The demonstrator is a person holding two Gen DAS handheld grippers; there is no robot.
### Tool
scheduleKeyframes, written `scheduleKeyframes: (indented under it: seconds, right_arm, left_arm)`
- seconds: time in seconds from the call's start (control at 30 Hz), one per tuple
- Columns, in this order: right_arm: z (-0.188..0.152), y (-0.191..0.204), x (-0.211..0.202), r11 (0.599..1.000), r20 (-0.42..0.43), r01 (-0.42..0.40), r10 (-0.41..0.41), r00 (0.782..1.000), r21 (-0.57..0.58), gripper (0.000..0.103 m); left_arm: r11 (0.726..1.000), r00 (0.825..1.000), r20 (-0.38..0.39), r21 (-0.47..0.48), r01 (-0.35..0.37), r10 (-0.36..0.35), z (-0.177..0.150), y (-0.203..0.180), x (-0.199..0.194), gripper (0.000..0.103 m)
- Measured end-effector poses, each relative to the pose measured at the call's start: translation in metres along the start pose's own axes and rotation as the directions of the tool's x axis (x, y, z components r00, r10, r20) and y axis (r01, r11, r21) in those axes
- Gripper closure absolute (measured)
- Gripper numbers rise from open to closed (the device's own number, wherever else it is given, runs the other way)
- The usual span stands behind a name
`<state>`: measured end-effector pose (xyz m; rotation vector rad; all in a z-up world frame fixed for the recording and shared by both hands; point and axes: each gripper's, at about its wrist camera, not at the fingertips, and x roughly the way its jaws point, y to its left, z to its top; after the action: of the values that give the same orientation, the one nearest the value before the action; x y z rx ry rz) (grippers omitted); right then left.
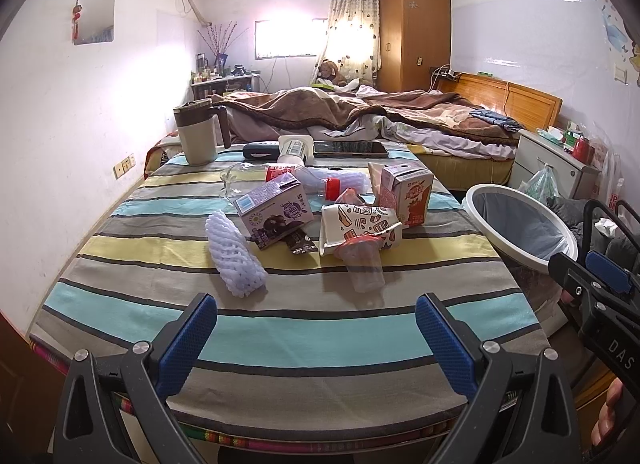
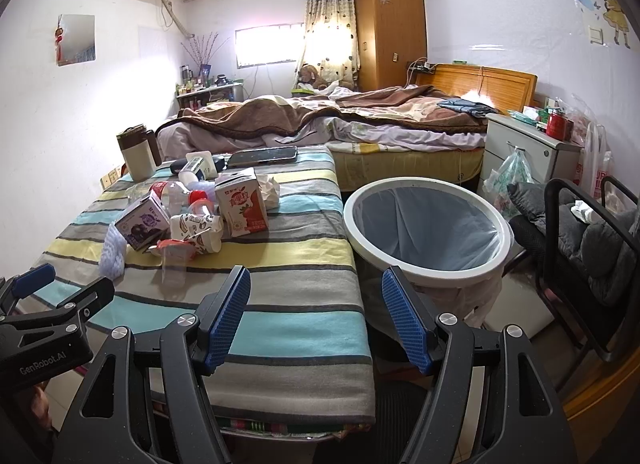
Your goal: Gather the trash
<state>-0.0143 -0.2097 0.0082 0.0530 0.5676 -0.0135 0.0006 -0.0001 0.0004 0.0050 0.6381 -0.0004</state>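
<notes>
Trash lies in a heap on the striped tablecloth (image 1: 280, 328): a white foam net sleeve (image 1: 235, 256), a purple carton (image 1: 274, 212), a red-and-white carton (image 1: 408, 193), a crushed paper cup (image 1: 360, 229), a clear plastic cup (image 1: 362, 264) and a clear bottle with a red cap (image 1: 332, 187). The bin (image 2: 426, 223), white-rimmed with a grey liner, stands right of the table. My left gripper (image 1: 316, 332) is open and empty above the near table edge. My right gripper (image 2: 316, 316) is open and empty, over the table's right edge in front of the bin.
A beige mug (image 1: 198, 135), a phone (image 1: 350, 148) and a dark case (image 1: 260, 151) sit at the table's far end. A bed (image 1: 380, 115) lies behind. A black chair with a grey cushion (image 2: 592, 240) stands right of the bin.
</notes>
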Motion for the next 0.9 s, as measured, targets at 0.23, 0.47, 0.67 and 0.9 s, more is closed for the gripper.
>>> scheduleKeyframes:
  seconds: [0.23,0.47,0.67,0.9]
  right_arm:
    - [-0.0005,0.0005,-0.0010,1.000,0.002,0.000,0.000,1.000,0.000,0.033]
    - [-0.0006,0.0006,-0.0011,1.000,0.002,-0.001,0.001,1.000,0.000,0.033]
    - [-0.0006,0.0005,-0.0012,1.000,0.002,-0.001,0.001,1.000,-0.001,0.033]
    - [-0.0005,0.0005,-0.0011,1.000,0.001,-0.001,0.001,1.000,0.000,0.033]
  left_arm:
    - [1.000,1.000,0.000,0.000,0.000,0.000,-0.0001,0.0002,0.0003,0.002]
    - [1.000,1.000,0.001,-0.001,0.000,0.000,-0.0002,0.0000,0.0000,0.002]
    - [1.000,1.000,0.003,-0.001,0.000,0.000,0.0041,0.0040,-0.0008,0.002]
    - [1.000,1.000,0.003,-0.002,0.000,0.000,0.0044,0.0065,-0.0017,0.002]
